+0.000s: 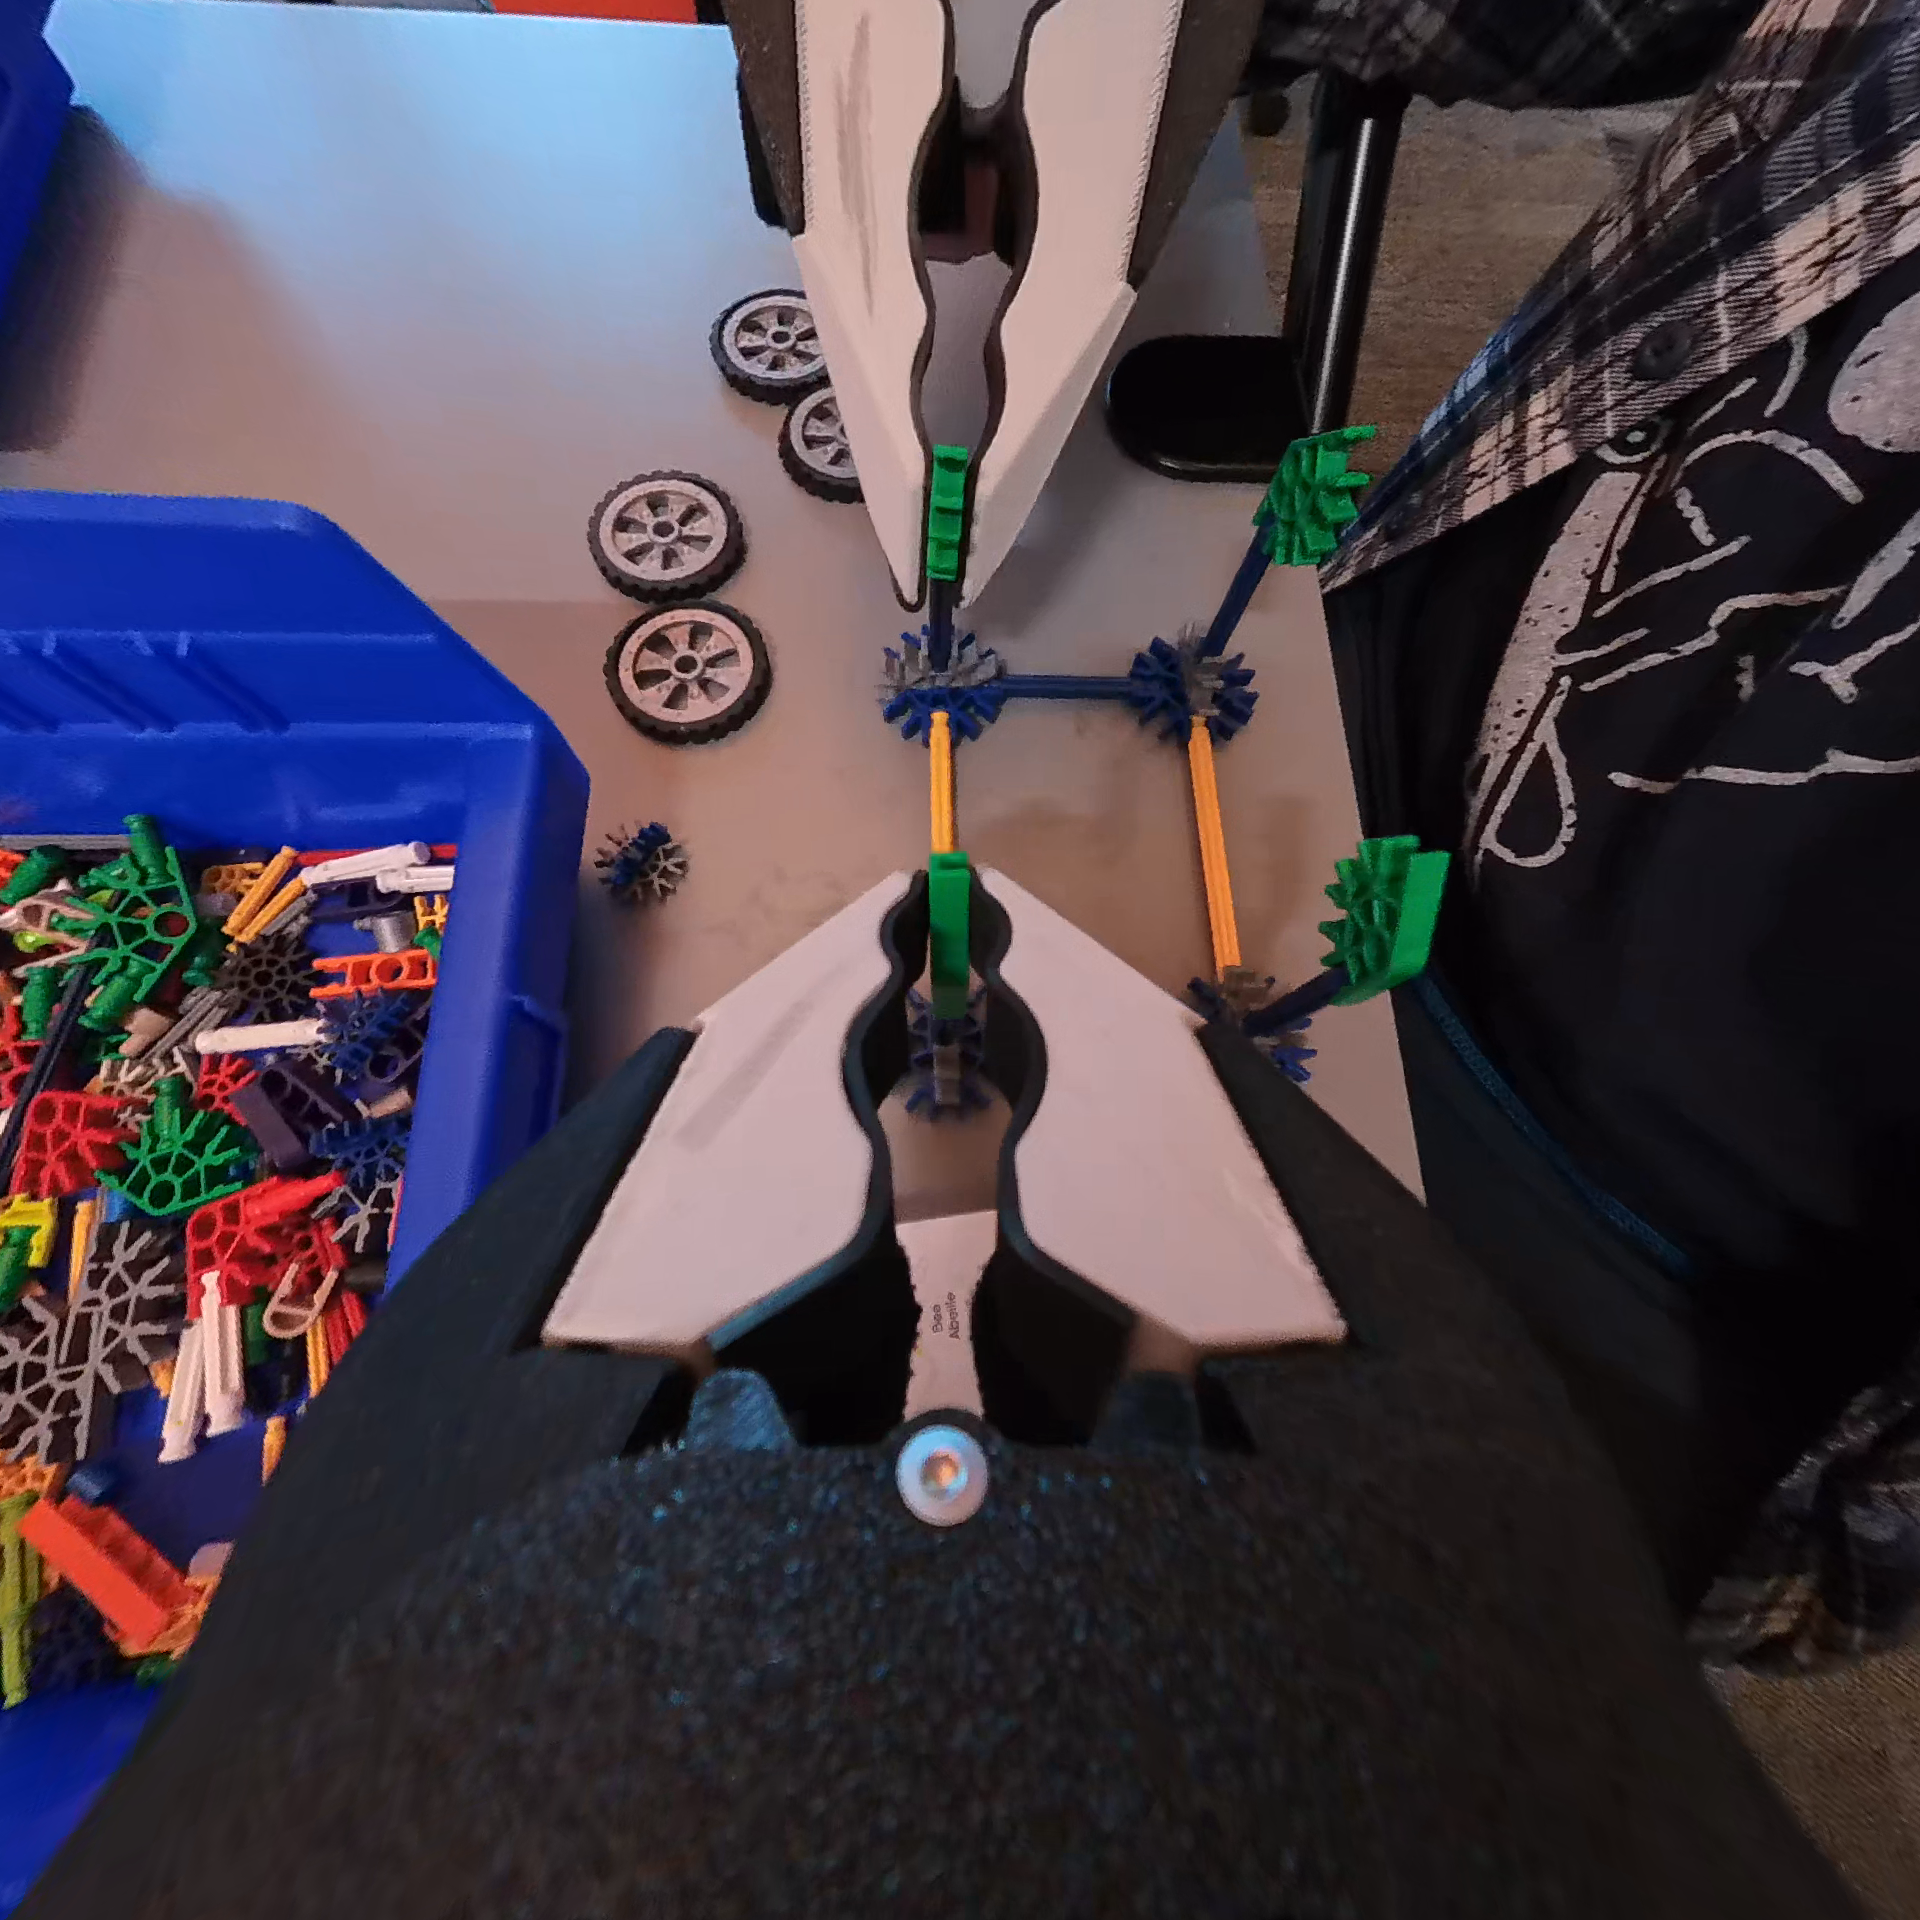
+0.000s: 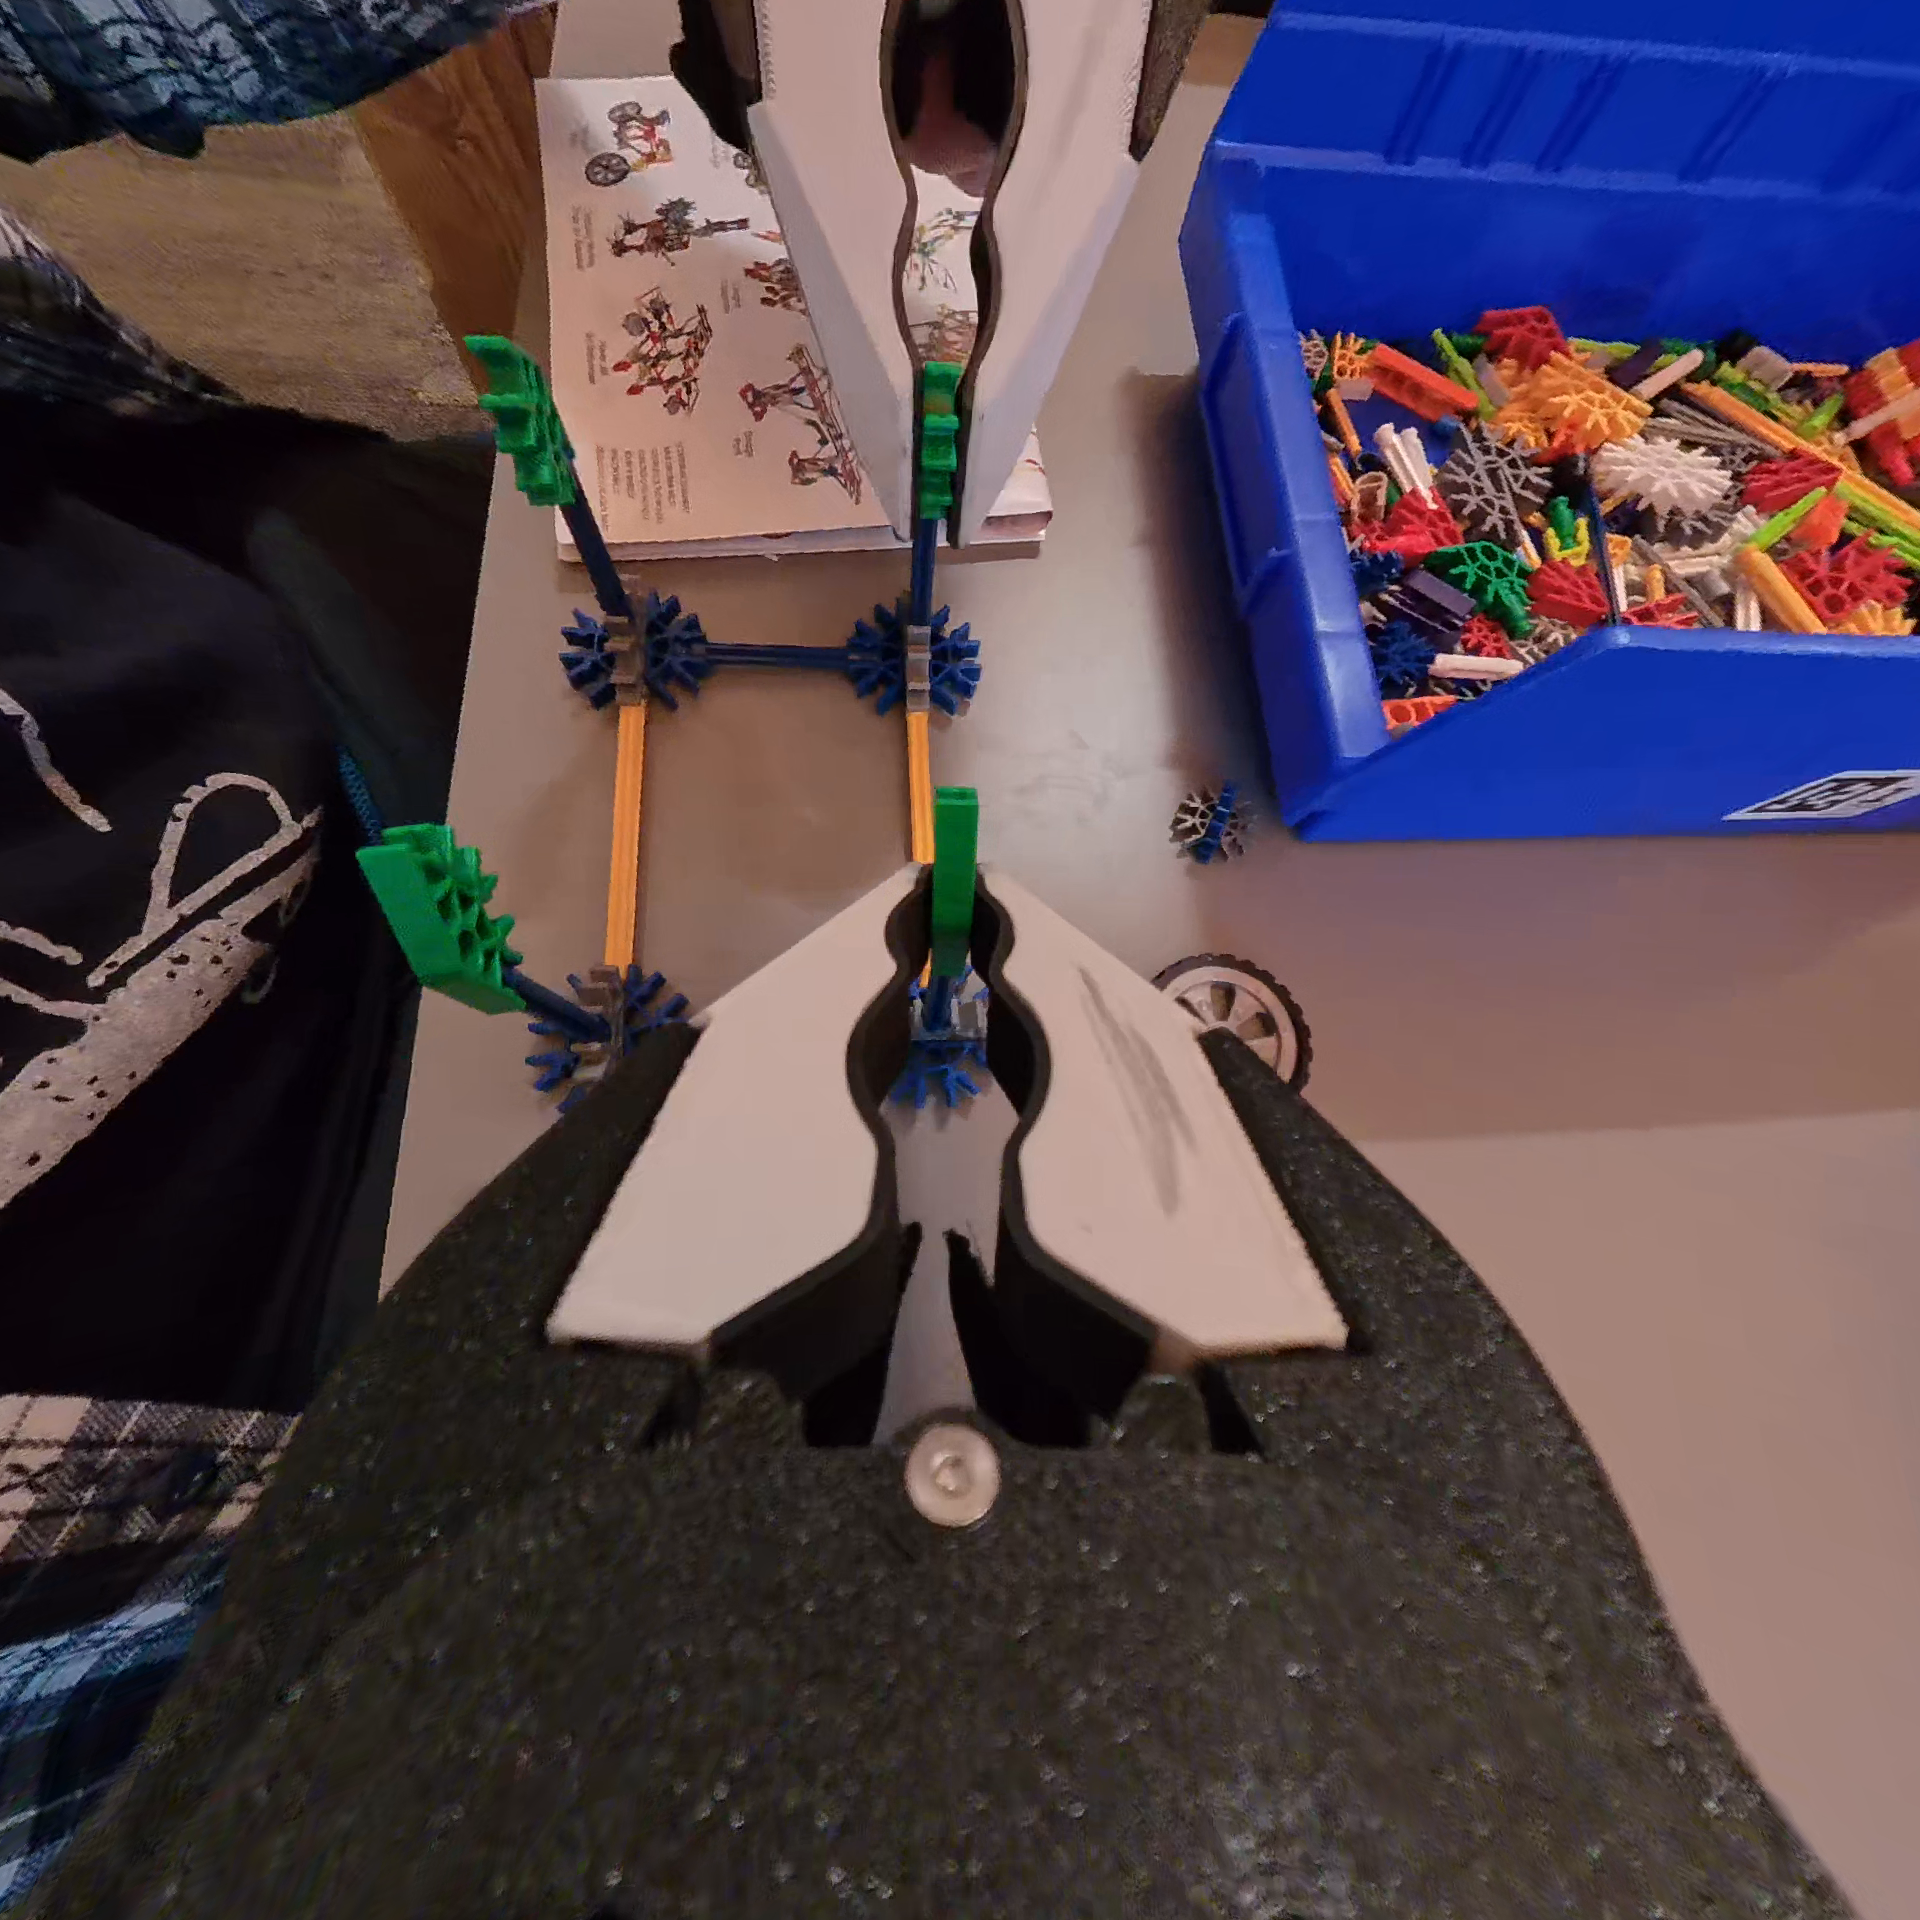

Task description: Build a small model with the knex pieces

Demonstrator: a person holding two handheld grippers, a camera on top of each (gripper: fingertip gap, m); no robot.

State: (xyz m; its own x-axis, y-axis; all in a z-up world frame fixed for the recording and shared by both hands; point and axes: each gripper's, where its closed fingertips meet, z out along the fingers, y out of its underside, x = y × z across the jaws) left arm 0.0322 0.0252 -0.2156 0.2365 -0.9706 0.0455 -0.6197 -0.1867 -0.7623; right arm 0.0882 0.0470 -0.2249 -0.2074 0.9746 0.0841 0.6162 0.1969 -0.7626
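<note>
left gripper (image 1: 948, 894) clamped on green connector (image 1: 948, 935) | right gripper (image 2: 951, 883) clamped on another green connector (image 2: 953, 883) | rod frame (image 2: 774, 657) at worktop (image 2: 1455, 1039) edge | wheel (image 2: 1242, 1013) partly hidden | blue bin (image 2: 1558, 727) cut off

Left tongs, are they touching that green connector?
Touching: left wrist view shows the left tongs shut on the green connector, both fingers pressing its sides.

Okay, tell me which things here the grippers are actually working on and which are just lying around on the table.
In hand:
- left gripper, shut on a green connector
- right gripper, shut on another green connector
- rod-and-connector frame that both connectors belong to

Lying about:
- blue bin of mixed pieces
- four grey wheels
- loose blue-grey connector
- instruction sheet
</note>
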